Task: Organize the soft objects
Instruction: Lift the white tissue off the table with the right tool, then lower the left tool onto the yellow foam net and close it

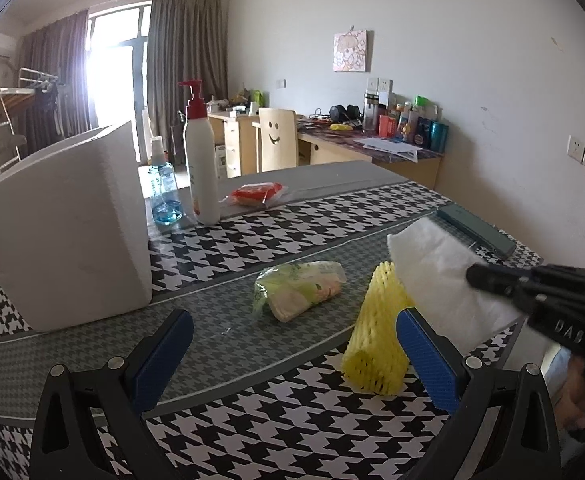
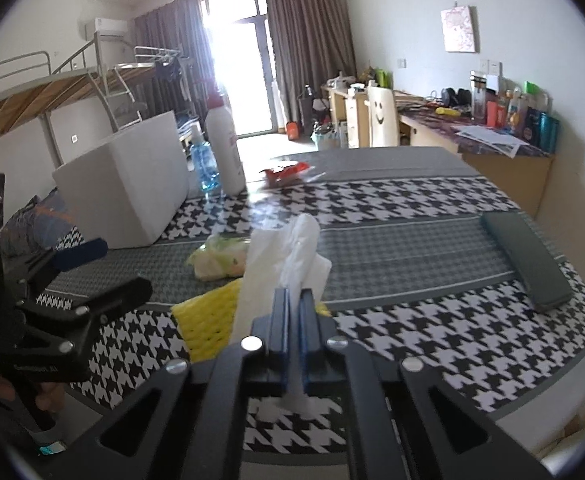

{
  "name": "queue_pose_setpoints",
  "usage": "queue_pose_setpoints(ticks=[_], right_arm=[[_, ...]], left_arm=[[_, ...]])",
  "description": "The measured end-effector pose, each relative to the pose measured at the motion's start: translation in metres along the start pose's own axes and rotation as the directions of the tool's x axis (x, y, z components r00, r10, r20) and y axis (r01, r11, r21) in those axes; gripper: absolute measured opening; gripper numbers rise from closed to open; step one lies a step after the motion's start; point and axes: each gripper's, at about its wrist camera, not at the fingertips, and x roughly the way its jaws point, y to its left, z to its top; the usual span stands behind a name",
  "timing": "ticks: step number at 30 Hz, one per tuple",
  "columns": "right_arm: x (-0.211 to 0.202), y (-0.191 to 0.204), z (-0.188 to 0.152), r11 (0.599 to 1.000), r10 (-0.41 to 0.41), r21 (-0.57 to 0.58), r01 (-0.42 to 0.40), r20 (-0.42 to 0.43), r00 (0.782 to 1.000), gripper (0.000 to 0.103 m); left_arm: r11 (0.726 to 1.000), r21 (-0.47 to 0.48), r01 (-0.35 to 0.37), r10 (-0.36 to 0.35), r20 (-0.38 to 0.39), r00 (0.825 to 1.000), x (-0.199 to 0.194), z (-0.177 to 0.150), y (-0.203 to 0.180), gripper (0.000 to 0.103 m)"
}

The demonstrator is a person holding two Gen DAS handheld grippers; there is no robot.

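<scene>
Right tool [image 2: 294, 300]: fingers pressed together, pinching white tissue sheet [image 2: 280, 264], which sticks up and forward from the pads, lifted off the table. In left wrist view same sheet [image 1: 444, 276] hangs at 3 o'clock, held by the black tool entering from the right edge.

Left tool [image 1: 294, 356]: spread wide, blue pads apart, nothing between them, hovering low over the table [image 1: 292, 432] with houndstooth cloth.

Yellow foam net sleeve [image 1: 376, 340] stands tilted just inside the left tool's right pad, at 4 o'clock of frame centre; tissue sheet overlaps its top edge, contact unclear. Green-and-white soft pack [image 1: 298, 290] in clear wrap lies at centre, near the sleeve, not touching it.

White foam box [image 1: 64, 232] at 9 o'clock. Behind it at 11 o'clock: blue spray bottle [image 1: 164, 196] and white pump bottle [image 1: 200, 160] with red top, side by side. Red-orange packet [image 1: 256, 194] at 12 o'clock, far side. Dark green flat case [image 1: 478, 230] at 2 o'clock near the table edge.
</scene>
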Motion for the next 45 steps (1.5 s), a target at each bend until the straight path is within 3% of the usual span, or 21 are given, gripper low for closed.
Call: queue_pose_setpoints(ticks=[9,28,45], right_arm=[[-0.016,-0.02,0.001,0.997,-0.065,0.041,0.064,0.034,0.997,0.005],[-0.041,-0.022,0.024,0.999,-0.025,0.038,0.021,0.119,0.993,0.005],[-0.014,-0.024,-0.003,0.998,0.025,0.06,-0.026,0.02,0.999,0.005]], left_arm=[[0.998,0.054,0.029,-0.028,-0.007,1.0,0.004,-0.003,-0.019,0.102],[0.996,0.085,0.038,-0.034,-0.05,0.998,0.023,0.0,-0.029,0.101],[0.986,0.126,0.107,-0.081,-0.197,0.977,0.063,-0.004,-0.045,0.066]])
